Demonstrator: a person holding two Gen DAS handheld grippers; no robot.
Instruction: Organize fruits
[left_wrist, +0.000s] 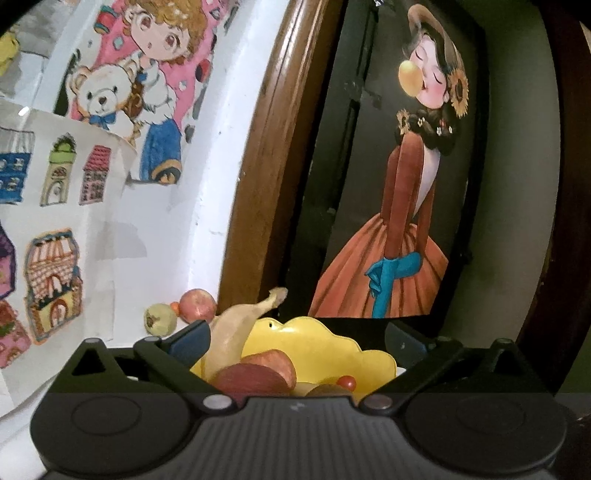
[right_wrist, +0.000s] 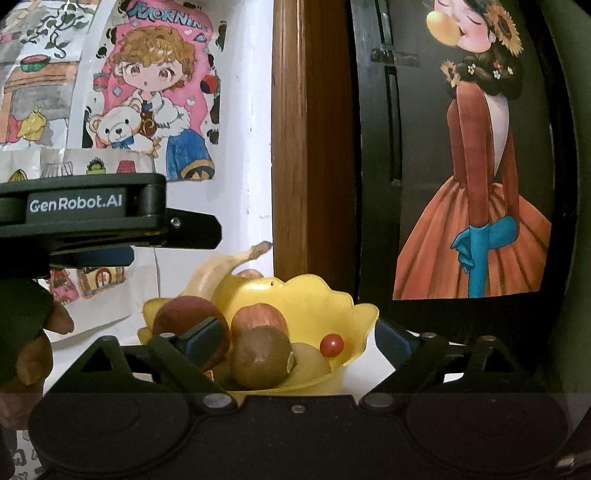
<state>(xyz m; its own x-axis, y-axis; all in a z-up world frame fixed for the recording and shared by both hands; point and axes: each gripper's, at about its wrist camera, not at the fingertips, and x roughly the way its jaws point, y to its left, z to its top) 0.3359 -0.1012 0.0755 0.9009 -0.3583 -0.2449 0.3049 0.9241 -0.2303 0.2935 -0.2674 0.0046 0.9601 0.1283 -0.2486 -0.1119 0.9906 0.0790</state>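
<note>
A yellow scalloped bowl (left_wrist: 332, 341) (right_wrist: 314, 295) stands on a white surface by the wall. In it lie a pale banana (left_wrist: 236, 325) (right_wrist: 221, 269), two red apples (right_wrist: 258, 317) (right_wrist: 184, 314), a brown kiwi (right_wrist: 262, 358) and a cherry tomato (right_wrist: 331, 344) (left_wrist: 347, 381). My left gripper (left_wrist: 295, 341) is open, its fingers on either side of the bowl, and nothing is held. It shows from the side (right_wrist: 199, 236) in the right wrist view. My right gripper (right_wrist: 299, 339) is open too, close in front of the bowl.
Behind the bowl to the left, on the white surface, lie a red apple (left_wrist: 197, 304), a green fruit (left_wrist: 160, 319) and a small orange one (left_wrist: 174, 305). A brown wooden frame (left_wrist: 266, 166), a dark panel with a poster (left_wrist: 406, 184) and drawings on the white wall (left_wrist: 110, 110) close off the back. A hand (right_wrist: 37, 332) holds the left gripper.
</note>
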